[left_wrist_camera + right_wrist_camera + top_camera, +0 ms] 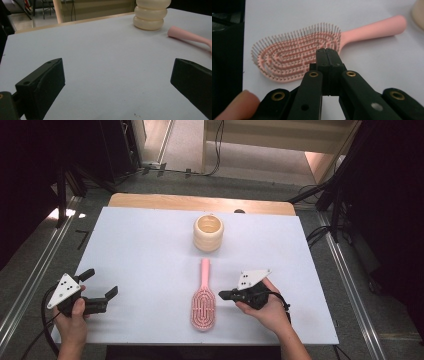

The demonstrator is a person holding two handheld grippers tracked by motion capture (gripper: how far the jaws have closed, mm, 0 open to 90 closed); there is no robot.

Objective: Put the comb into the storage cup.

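Observation:
A pink hairbrush (202,306) lies bristles up on the white table (145,255), its handle pointing toward a cream ribbed cup (208,233). My right gripper (221,295) sits low just to the right of the brush head. In the right gripper view its jaws (327,53) are pressed together with nothing between them, and the bristles (294,57) lie right behind the tips. My left gripper (102,281) rests at the table's near left with its jaws spread wide (117,70) over bare table. The cup (151,15) and the brush handle (190,37) lie far ahead of it.
The table's wooden far edge (200,202) runs behind the cup. Black stands and cables (325,195) flank the table on the floor. A fingertip (239,105) shows at the lower left of the right gripper view.

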